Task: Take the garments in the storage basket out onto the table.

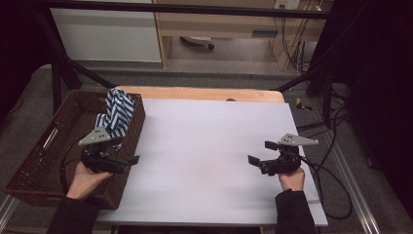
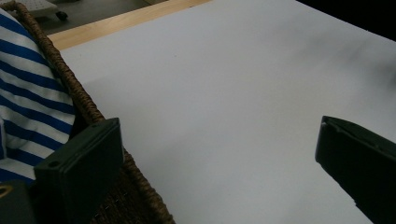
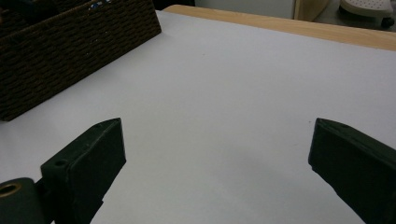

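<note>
Striped cloth (image 1: 117, 113) in basket (image 1: 44, 161), left gripper (image 1: 127, 150) beside

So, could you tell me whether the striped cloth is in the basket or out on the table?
In: the striped cloth sits bunched inside the basket.

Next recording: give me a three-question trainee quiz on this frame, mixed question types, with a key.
1. True or false: the blue-and-white striped cloth lies flat on the white table surface.
2. Which gripper is nearer the woven basket?
A. left gripper
B. right gripper
C. both equally near
3. Fill in: in their own views, both grippers' jaws stand ____, with nothing between them.

Key
1. False: the cloth sits in the basket, rising above its rim at the far end.
2. A: it hovers at the basket's table-side rim, while the right gripper is over the table's right part.
3. open
</note>
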Action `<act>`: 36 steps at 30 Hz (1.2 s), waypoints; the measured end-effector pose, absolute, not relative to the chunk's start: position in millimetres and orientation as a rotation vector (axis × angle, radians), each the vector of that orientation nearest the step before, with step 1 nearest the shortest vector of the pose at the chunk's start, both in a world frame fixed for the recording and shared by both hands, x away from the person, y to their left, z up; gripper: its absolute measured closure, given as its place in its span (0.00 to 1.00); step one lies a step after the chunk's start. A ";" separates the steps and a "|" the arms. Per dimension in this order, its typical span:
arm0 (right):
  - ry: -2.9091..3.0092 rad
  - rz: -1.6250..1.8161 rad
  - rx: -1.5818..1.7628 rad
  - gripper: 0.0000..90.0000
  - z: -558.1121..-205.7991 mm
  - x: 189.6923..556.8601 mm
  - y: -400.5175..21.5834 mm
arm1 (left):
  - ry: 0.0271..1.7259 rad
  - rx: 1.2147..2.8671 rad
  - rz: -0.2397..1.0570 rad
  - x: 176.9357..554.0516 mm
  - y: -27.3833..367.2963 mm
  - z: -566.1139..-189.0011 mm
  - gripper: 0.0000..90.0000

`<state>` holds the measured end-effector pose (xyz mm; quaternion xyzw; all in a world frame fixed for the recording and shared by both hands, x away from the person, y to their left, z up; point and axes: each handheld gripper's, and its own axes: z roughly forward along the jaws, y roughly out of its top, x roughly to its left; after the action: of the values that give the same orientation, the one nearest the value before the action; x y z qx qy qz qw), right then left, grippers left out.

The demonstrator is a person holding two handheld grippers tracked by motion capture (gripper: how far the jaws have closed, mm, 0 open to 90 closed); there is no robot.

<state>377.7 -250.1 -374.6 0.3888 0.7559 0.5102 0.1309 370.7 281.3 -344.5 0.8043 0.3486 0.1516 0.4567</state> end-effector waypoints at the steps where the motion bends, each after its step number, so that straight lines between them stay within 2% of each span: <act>1: 2.192 1.481 1.130 0.05 -375.2 377.8 -250.0 | 0.860 1.986 0.375 370.8 281.3 -344.1 0.01; 36: 2.215 1.468 1.134 0.05 -378.6 379.4 -247.4 | 0.934 1.986 0.427 370.5 302.8 -334.9 0.01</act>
<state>379.4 -247.4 -378.6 0.3894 0.7607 0.5039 0.1258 370.5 302.8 -334.9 0.7987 0.3758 0.1719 0.4374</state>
